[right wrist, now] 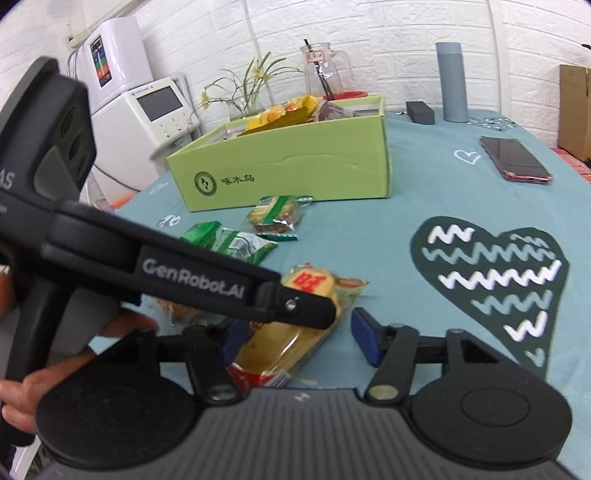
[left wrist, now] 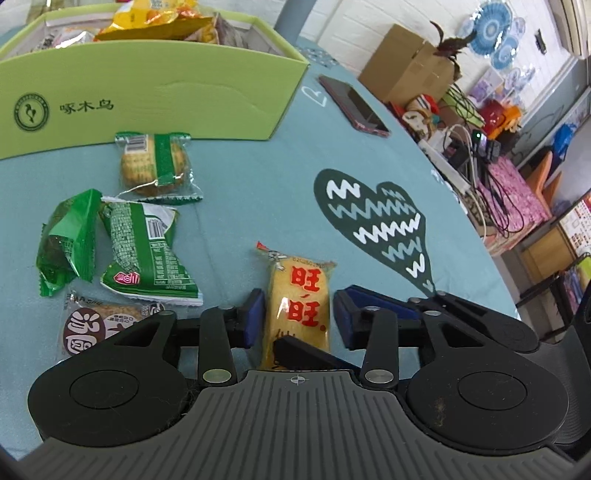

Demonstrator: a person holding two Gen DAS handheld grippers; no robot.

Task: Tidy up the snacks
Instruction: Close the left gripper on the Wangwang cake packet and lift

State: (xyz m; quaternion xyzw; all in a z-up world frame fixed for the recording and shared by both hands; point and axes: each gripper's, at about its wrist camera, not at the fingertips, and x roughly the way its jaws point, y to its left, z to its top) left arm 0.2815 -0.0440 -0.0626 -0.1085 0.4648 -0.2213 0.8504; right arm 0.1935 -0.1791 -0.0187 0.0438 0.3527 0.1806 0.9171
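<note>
On teal tabletop point(left wrist: 258, 177): green box point(left wrist: 147, 92) holding yellow snack bags point(left wrist: 147, 18). Yellow rice-cracker packet point(left wrist: 299, 302) lies flat between spread pads of left hand-held gripper point(left wrist: 299, 319), untouched; right hand-held gripper point(right wrist: 295, 339) straddles same packet, contact unclear. Green packets point(left wrist: 147, 251) nearby.

Two hand-held grippers, both matte black plastic: the left gripper point(left wrist: 297, 319) and right gripper point(right wrist: 295, 341) carry blue pads on their fingers point(left wrist: 255, 317), silver pivot screws and ribbed grey bases (one arm is lettered "GenRobot.AI" in white). A bare hand point(right wrist: 22, 398) wears no sleeve.
</note>
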